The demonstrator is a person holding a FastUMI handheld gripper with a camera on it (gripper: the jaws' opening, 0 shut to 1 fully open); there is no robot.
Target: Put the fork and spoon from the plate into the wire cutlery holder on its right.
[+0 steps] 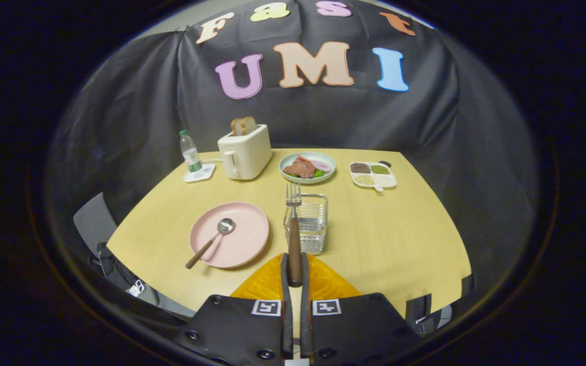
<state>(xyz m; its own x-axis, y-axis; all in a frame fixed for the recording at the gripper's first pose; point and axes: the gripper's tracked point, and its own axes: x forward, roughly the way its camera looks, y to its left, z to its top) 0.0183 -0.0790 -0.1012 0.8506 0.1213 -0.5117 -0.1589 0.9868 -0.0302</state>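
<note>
My gripper (294,277) is shut on the fork (293,223), both fingers pressing on its brown handle. The fork points forward with its tines up, held above the table and in line with the wire cutlery holder (312,223), whose left side it overlaps. The holder stands just right of the pink plate (242,231). On that plate lies the spoon (211,241), bowl toward the holder, brown handle sticking out over the plate's near left rim.
On the wooden table (384,239), beyond the holder, are a green plate of food (307,167), a divided white dish (373,175), a white toaster (244,151) with bread and a water bottle (189,151). A grey chair (93,222) stands at the left.
</note>
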